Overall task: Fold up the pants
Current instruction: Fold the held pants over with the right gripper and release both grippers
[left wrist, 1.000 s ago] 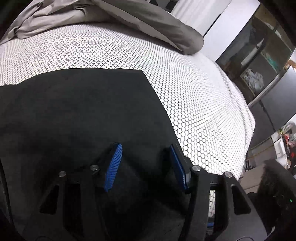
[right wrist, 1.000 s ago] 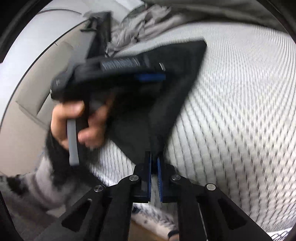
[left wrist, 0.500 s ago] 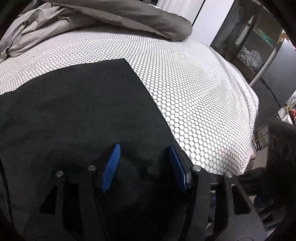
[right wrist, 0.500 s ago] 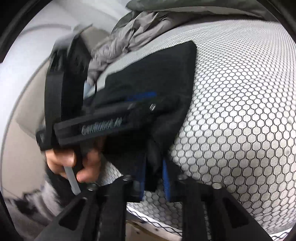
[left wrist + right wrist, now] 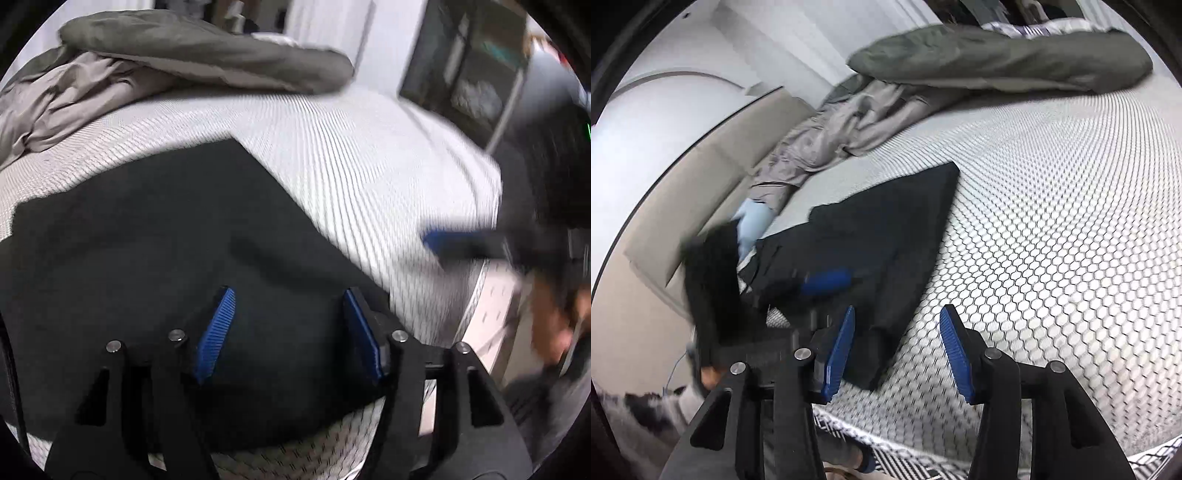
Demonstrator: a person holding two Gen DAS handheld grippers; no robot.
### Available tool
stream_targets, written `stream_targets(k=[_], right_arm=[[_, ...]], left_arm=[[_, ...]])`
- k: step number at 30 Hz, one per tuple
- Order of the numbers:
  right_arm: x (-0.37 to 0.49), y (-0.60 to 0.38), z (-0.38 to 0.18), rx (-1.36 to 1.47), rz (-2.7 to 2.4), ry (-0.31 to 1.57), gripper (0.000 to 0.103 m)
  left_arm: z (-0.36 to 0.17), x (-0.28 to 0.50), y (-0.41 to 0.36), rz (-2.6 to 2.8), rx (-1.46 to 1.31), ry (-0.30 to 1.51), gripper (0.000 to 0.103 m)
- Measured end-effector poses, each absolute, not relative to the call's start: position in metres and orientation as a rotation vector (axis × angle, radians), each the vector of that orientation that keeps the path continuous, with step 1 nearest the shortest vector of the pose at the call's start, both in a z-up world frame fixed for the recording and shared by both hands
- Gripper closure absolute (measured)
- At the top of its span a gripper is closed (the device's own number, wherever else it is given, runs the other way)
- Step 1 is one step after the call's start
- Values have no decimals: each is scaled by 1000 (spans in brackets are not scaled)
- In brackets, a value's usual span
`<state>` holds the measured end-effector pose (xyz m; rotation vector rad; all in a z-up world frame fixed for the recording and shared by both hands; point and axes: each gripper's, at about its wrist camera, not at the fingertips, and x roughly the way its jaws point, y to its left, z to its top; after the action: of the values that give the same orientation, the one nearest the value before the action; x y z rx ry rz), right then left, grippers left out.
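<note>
The black pants (image 5: 155, 258) lie folded flat on the honeycomb-patterned bed cover (image 5: 351, 166). My left gripper (image 5: 290, 328) hovers over their near part. Its jaws are opening, and only flat cloth lies beneath the gap; the pads press on nothing. In the right wrist view the pants (image 5: 886, 221) taper to a near corner beside the left finger of my right gripper (image 5: 897, 350). Its jaws are opening too, with bed cover showing between them. The left gripper (image 5: 827, 280) appears there blurred over the pants. The right gripper (image 5: 439, 236) shows blurred at the right of the left wrist view.
A grey duvet (image 5: 997, 62) is heaped along the far side of the bed. A beige padded headboard (image 5: 683, 192) and a light blue item (image 5: 750, 221) lie to the left. Dark shelving (image 5: 472, 74) stands past the bed's right edge (image 5: 476, 288).
My right gripper went from shut on the pants' corner to open and lifted off it; the corner now lies on the bed. My left gripper slid across the pants, rolled, and opened slightly wider.
</note>
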<state>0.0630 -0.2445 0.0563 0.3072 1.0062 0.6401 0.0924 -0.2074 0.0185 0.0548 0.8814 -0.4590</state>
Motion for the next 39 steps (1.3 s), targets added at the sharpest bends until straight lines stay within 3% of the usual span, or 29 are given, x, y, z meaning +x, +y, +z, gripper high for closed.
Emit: stream_targets(k=[3, 6, 10, 13, 22, 24, 28, 33, 35, 37, 39], right_arm=[[79, -222, 33, 280, 631, 1082, 54], [88, -192, 11, 217, 599, 1139, 56], [124, -178, -1, 191, 563, 1148, 75], [174, -175, -11, 228, 542, 1168, 83], [324, -150, -14, 203, 419, 1138, 84], [331, -153, -12, 227, 396, 1158, 80], [284, -183, 3, 356, 444, 1134, 66], [188, -220, -9, 482, 526, 1174, 65], [173, -221, -17, 522, 539, 1167, 69], [158, -220, -11, 494, 541, 1144, 86], [168, -215, -7, 474, 543, 1121, 91]], left_arm=[[5, 72, -230, -413, 228, 795, 44], [4, 72, -232, -403, 208, 813, 44], [3, 77, -230, -393, 207, 835, 44], [1, 83, -223, -405, 196, 849, 44], [4, 87, -207, -467, 152, 858, 44], [6, 88, -202, -489, 136, 853, 43], [19, 84, -178, -555, 19, 865, 41], [40, 73, -135, -528, -67, 819, 35], [46, 72, -111, -473, -84, 788, 34], [49, 72, -91, -419, -99, 776, 34], [50, 75, -66, -357, -119, 764, 34]])
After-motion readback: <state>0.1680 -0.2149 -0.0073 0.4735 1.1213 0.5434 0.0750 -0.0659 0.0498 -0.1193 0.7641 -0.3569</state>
